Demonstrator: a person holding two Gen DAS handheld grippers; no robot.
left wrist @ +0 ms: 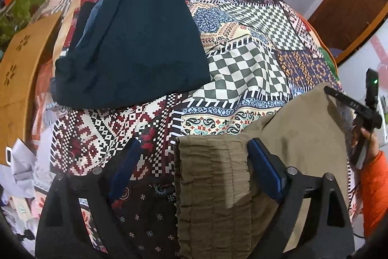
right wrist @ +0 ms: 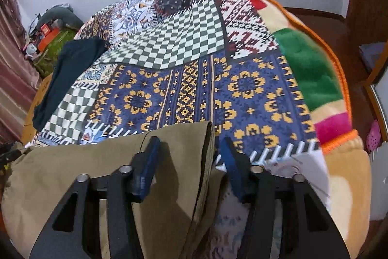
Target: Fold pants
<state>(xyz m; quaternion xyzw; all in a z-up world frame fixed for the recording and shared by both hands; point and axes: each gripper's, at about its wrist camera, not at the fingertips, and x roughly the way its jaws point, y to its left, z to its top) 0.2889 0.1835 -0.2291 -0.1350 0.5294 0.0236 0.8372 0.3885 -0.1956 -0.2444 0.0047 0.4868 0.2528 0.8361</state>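
Nearest in the left wrist view, the left gripper point(left wrist: 194, 162) is seen spread wide, its blue pads point(left wrist: 265, 169) straddling the gathered elastic waistband point(left wrist: 213, 176) of the khaki pants point(left wrist: 298, 137). No clamping on the cloth is evident; the band lies between the jaws, and whether the right-hand pad touches the fabric cannot be told. In the right wrist view, the right gripper point(right wrist: 191, 162) is likewise held wide, with the folded edge point(right wrist: 207, 157) of the same pants between its fingers, one pad point(right wrist: 148, 166) resting over the fabric, the other over the bedspread.

The pants are located at the near edge of the patchwork bedspread point(right wrist: 189, 89), lying flattened and apparently doubled lengthwise.

Judged step: both ends are to be seized before a fold is carried away from the operator. For a good result, all layers at the waistband should be pinched together, and the folded edge gripped squarely, so that the layers do not slide apart when lifted. Both ends should be raised evenly.

Beyond the pants, ample open bedspread is available, over the checkered and blue-and-yellow panels. At the far left, a dark folded garment point(left wrist: 135, 40) is noted, well apart from the pants; it should not be disturbed. The bed's right margin, edged by an orange-trimmed blanket point(right wrist: 312, 69), is near the right gripper and limits sideways travel.
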